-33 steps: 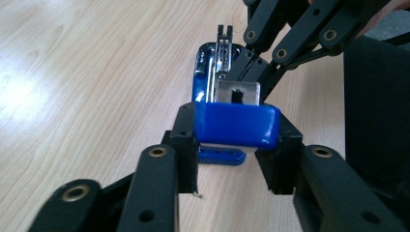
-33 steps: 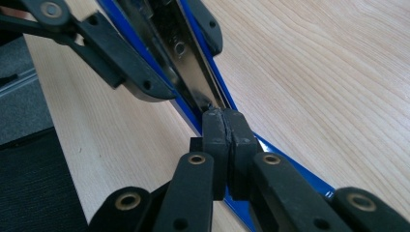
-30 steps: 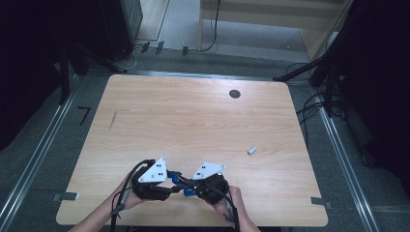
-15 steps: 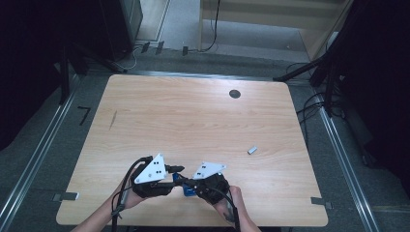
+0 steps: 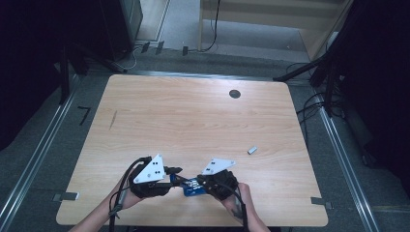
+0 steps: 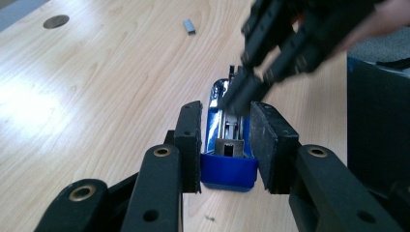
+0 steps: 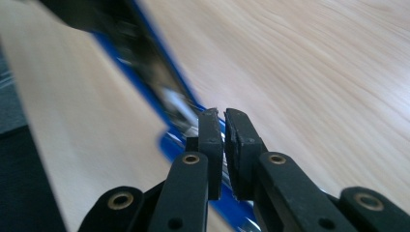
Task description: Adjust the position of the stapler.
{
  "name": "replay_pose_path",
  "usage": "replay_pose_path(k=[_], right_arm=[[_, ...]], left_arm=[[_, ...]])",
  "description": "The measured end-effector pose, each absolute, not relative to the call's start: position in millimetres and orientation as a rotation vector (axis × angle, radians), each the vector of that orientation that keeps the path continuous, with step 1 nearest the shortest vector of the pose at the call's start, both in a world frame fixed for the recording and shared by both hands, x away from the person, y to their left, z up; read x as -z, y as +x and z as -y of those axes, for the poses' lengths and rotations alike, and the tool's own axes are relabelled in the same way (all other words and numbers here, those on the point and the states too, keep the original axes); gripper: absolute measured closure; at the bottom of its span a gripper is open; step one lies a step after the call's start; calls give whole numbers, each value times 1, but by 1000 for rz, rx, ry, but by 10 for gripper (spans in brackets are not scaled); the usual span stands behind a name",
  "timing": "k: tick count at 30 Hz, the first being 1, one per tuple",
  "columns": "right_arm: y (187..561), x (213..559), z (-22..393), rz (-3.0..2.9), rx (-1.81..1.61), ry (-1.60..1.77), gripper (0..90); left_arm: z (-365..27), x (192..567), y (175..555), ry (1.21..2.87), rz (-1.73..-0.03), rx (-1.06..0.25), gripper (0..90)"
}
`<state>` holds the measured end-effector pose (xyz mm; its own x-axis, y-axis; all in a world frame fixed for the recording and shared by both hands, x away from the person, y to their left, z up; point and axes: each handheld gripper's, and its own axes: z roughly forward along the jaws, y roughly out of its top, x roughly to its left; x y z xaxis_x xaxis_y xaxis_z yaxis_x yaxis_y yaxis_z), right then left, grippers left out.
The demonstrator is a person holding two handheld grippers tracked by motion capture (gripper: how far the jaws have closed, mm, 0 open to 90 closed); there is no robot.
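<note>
A blue stapler (image 5: 192, 188) lies open near the front edge of the wooden table (image 5: 193, 121), between the two hands. In the left gripper view my left gripper (image 6: 225, 108) has its pads against both sides of the stapler's blue rear end (image 6: 227, 171); its jaws have just been closing on it. My right gripper (image 5: 199, 182) comes in from the opposite side, and its tips (image 6: 237, 92) rest on the stapler's metal inner rail. In the right gripper view its jaws (image 7: 224, 113) stand almost together above the blurred stapler (image 7: 169, 145), with nothing visible between them.
A small grey metal piece (image 5: 252, 150) lies alone on the table to the right, also in the left gripper view (image 6: 189, 26). A round dark hole (image 5: 235, 94) sits near the far edge. Cables and dark stands surround the table.
The left gripper's jaws have drawn in around the stapler's rear end. Both hands stay in about the same place.
</note>
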<state>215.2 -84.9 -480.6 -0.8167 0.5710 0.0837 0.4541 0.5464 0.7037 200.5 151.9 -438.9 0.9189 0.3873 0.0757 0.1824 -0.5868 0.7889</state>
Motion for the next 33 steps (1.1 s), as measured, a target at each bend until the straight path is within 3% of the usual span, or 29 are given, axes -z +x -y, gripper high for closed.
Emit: replay_pose_path(k=[11, 33], right_arm=[[237, 488, 135, -2584, -975, 1038, 799], [240, 493, 132, -2642, -955, 1056, 792]], left_arm=[[-157, 441, 200, 2229, -418, -284, 670], [-173, 454, 201, 2284, -468, -231, 701]])
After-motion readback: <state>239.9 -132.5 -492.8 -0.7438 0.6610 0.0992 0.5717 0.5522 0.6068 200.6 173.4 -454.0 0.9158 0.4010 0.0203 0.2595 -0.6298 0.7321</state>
